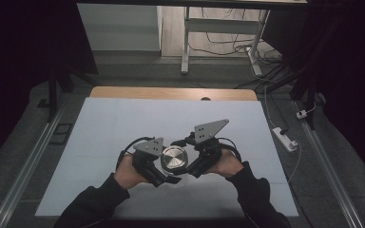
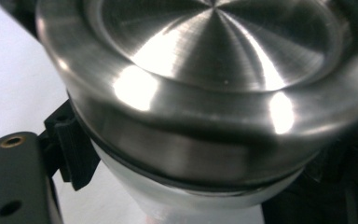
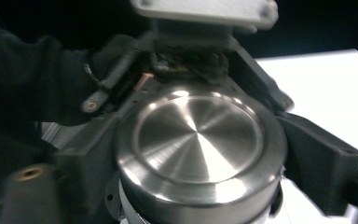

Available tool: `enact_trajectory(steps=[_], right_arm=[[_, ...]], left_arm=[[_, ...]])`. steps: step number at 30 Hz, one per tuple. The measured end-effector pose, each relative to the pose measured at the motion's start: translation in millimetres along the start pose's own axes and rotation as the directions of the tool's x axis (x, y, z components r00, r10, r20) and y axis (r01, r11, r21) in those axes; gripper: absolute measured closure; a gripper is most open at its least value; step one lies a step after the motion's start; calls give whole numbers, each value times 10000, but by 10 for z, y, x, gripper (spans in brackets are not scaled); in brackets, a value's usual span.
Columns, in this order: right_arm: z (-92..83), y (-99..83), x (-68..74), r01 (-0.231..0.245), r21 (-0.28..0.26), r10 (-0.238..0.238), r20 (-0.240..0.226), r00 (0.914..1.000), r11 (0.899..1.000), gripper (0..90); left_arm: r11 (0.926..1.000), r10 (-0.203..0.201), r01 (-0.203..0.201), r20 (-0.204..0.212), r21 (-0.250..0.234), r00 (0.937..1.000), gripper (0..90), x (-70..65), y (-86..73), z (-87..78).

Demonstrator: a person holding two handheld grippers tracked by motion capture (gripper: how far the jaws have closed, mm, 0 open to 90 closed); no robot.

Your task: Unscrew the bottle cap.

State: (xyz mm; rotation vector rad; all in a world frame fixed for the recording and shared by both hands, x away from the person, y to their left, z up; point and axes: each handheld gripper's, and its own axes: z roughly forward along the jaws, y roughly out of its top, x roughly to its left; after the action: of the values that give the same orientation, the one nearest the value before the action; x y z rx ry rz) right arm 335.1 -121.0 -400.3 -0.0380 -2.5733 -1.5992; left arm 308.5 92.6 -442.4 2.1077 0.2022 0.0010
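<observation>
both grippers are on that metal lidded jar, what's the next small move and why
Probably twist the metal lid with the right gripper while the left gripper steadies the jar body. The jaws of both sit around the jar on the white table, and the lid is on, its dark seal seated.
</observation>
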Motion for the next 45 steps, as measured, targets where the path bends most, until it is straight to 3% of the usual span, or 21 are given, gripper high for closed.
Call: enact_trajectory(steps=[1,3,4,7,9,10,13,14,17,20,21,22,23,25,27,29,45], right_arm=[[-19,17,3,-160,158,153,441,9989,9997,45],[-75,62,10,-548,-26,548,1116,9922,9985,25],[-96,91,19,-772,-81,775,1618,9838,9970,25],[-74,147,83,-1145,16,1085,3053,9461,9934,34],[5,162,134,-1198,93,1083,3634,9253,9928,48],[57,164,163,-1123,126,992,3795,9198,9936,59],[218,153,222,-977,343,731,4355,8972,9946,91],[266,141,239,-768,437,471,4737,8794,9961,178],[262,128,237,-682,432,404,4644,8847,9967,181],[225,130,230,-542,501,277,4267,9040,9973,185],[206,126,222,-445,475,219,3989,9167,9979,186],[151,118,179,-255,424,107,3175,9482,9988,187],[151,118,179,-255,424,107,3175,9482,9988,187],[54,94,115,-148,-147,175,2127,9770,9998,188],[22,90,100,-96,-284,149,1918,9813,9996,188],[-62,92,64,-127,-468,215,1932,9809,9988,188],[-124,104,68,-120,-680,288,2529,9671,9976,186]], left_arm=[[9998,-183,183,-292,21,9994,154,12,-4,-6],[9981,-611,614,-904,9,9940,154,36,-17,-21],[9969,-776,789,-1271,50,9889,154,45,-21,-26],[9932,-1095,1155,-2141,161,9707,154,63,-28,-29],[9903,-1289,1376,-2496,175,9597,154,57,-23,-15],[9894,-1346,1439,-2581,176,9567,154,52,-22,-11],[9896,-1329,1427,-2585,195,9568,154,32,-7,-2],[9904,-1260,1363,-2572,223,9581,154,24,-2,-2],[9919,-1136,1239,-2416,278,9637,154,20,7,-9],[9947,-957,1008,-1749,204,9799,154,40,-5,-27],[9956,-888,921,-1497,154,9847,154,41,-9,-31],[9971,-719,745,-1269,159,9893,154,41,-10,-36],[9979,-568,598,-1113,239,9922,154,40,-10,-45],[9987,-434,453,-771,234,9961,154,42,-9,-49],[9992,-307,318,-511,222,9982,154,38,-14,-42],[9991,-273,288,-506,302,9983,154,36,-15,-26],[9958,-642,713,-1177,572,9910,154,96,-65,-8]])
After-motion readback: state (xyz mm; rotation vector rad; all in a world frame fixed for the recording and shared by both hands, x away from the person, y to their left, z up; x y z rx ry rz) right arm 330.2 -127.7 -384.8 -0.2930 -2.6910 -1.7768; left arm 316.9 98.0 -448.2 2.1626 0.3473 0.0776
